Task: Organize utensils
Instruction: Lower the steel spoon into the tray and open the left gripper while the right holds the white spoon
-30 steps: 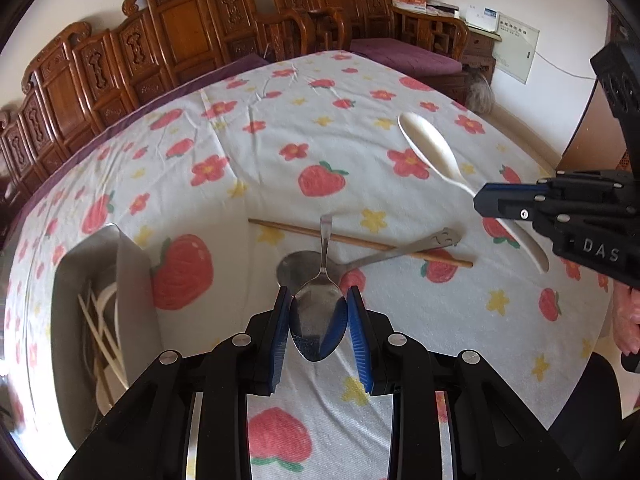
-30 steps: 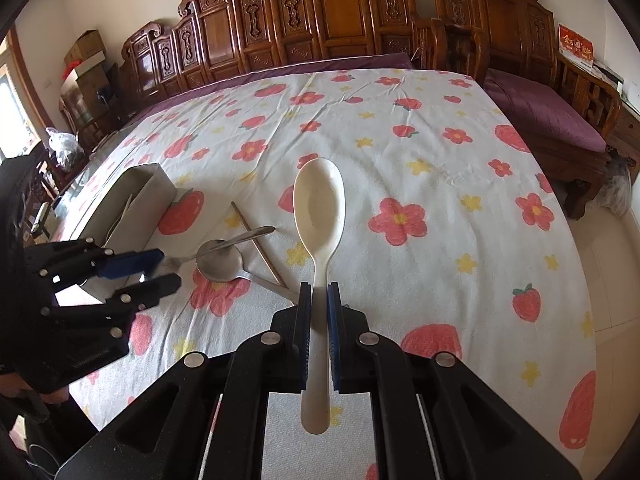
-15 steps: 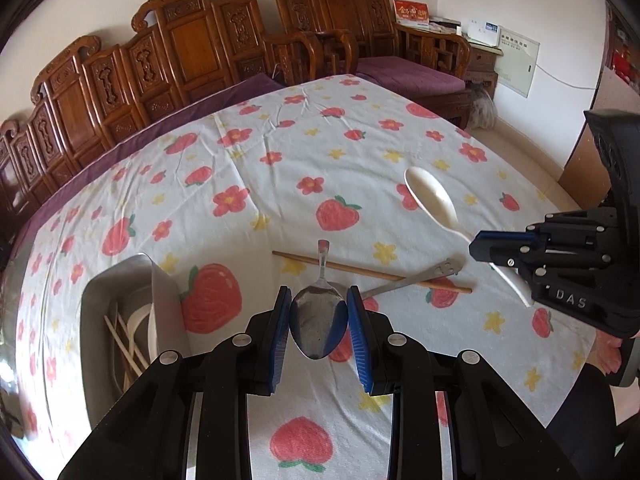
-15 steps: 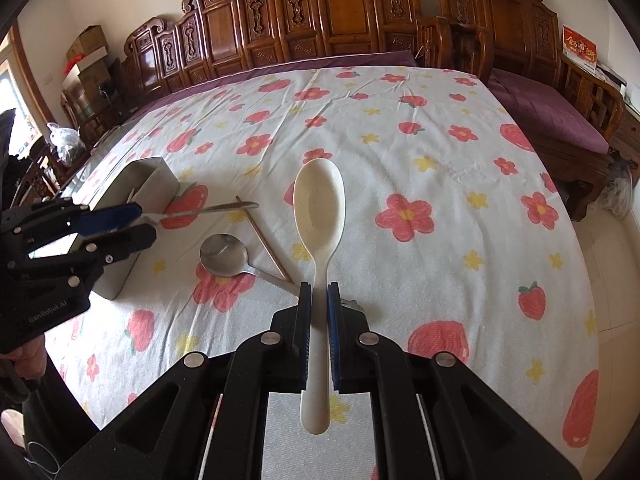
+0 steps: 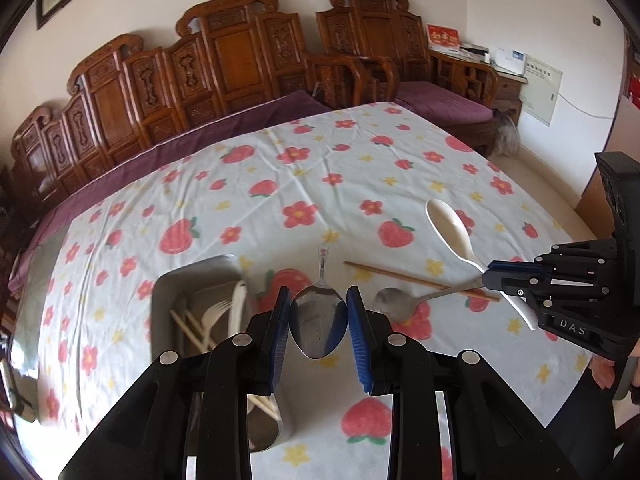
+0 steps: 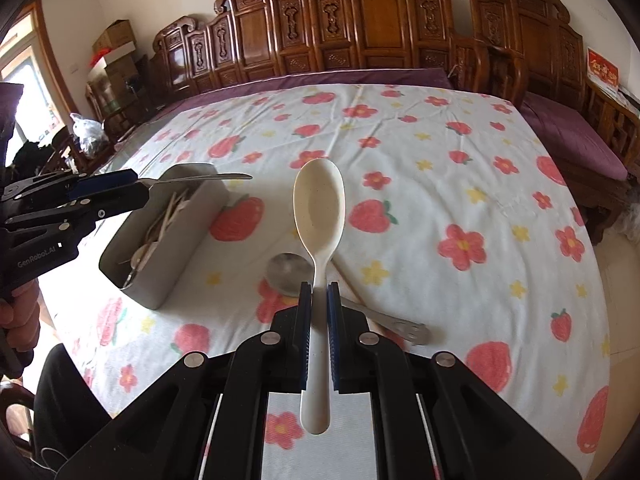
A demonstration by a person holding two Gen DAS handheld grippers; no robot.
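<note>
My left gripper point(image 5: 319, 322) is shut on the bowl of a metal spoon point(image 5: 318, 322) and holds it in the air, just right of the grey utensil box point(image 5: 192, 280). In the right wrist view the left gripper point(image 6: 136, 190) hovers over the box's point(image 6: 160, 276) far end, the metal spoon's handle point(image 6: 216, 177) pointing right. My right gripper point(image 6: 318, 312) is shut on the handle of a white plastic spoon point(image 6: 319, 204), lifted above the table. A second metal spoon point(image 6: 286, 270) and one wooden chopstick point(image 5: 416, 280) lie on the flowered tablecloth.
The box holds chopsticks, a white fork and other utensils point(image 5: 208, 320). Carved wooden chairs point(image 6: 360, 24) line the table's far side and right side. The table's near edge is close to both grippers. The person's hands hold the grippers at the frame edges.
My left gripper has lifted the metal spoon off the table and carried it left toward the box. My right gripper has raised the white spoon slightly and holds it steady.
</note>
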